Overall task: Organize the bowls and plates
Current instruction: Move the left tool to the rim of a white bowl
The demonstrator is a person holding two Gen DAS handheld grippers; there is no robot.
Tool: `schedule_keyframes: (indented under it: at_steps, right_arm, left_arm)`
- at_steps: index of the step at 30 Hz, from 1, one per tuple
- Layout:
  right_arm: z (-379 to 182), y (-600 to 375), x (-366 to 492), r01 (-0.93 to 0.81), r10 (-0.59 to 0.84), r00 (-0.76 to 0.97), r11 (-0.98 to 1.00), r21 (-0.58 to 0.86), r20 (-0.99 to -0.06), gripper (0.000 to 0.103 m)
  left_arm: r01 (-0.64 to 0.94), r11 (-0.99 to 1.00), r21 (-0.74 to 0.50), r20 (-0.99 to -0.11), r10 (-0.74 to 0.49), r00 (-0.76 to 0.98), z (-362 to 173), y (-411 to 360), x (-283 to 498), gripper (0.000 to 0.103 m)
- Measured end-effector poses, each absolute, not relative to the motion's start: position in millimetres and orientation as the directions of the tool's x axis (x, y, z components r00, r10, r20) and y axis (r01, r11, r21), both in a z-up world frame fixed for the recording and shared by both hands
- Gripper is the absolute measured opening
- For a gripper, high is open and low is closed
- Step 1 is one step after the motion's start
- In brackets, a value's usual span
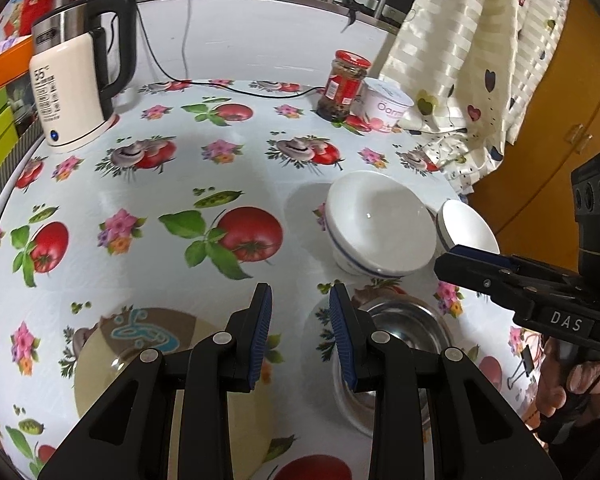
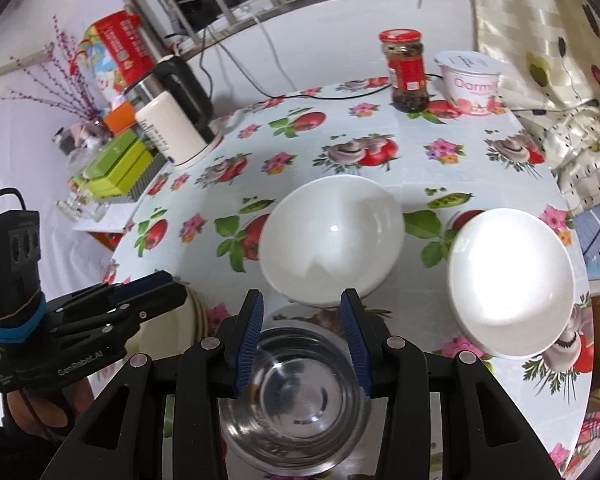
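Both spread empty, the right hand-held gripper (image 2: pixel 302 344) is hovering over the steel bowl (image 2: pixel 296 400); its slick rim risks slipping toward the white bowl (image 2: pixel 332 240) at twelve o'clock, while the left hand-held gripper (image 1: pixel 300 336) is idling.

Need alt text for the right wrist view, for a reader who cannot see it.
The open right gripper hovers over a steel bowl on a tomato-print tablecloth, with two white bowls beyond: a larger one ahead and a smaller one to its right. The left gripper enters from the left; a kettle, jar and yogurt tub stand farther back.
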State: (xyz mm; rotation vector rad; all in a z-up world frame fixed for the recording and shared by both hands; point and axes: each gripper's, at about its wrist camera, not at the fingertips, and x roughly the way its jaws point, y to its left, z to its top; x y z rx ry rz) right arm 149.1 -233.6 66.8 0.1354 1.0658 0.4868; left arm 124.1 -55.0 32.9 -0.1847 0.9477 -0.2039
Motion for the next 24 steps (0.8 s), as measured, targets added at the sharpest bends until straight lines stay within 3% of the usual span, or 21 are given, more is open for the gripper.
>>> schedule_keyframes:
  at_steps: [16, 24]
  right_arm:
    - [53, -248, 165, -0.253, 0.406, 0.392, 0.910, 0.328, -0.826, 0.039]
    - [46, -254, 178, -0.220, 0.387, 0.398, 0.921, 0.323, -0.832, 0.033]
  left_arm:
    - [0.098, 0.954, -0.283, -0.781, -0.288, 0.554, 27, -64, 154, 0.031]
    - [0.079, 0.942, -0.327, -0.780, -0.316, 0.540, 19, -66, 168, 0.031]
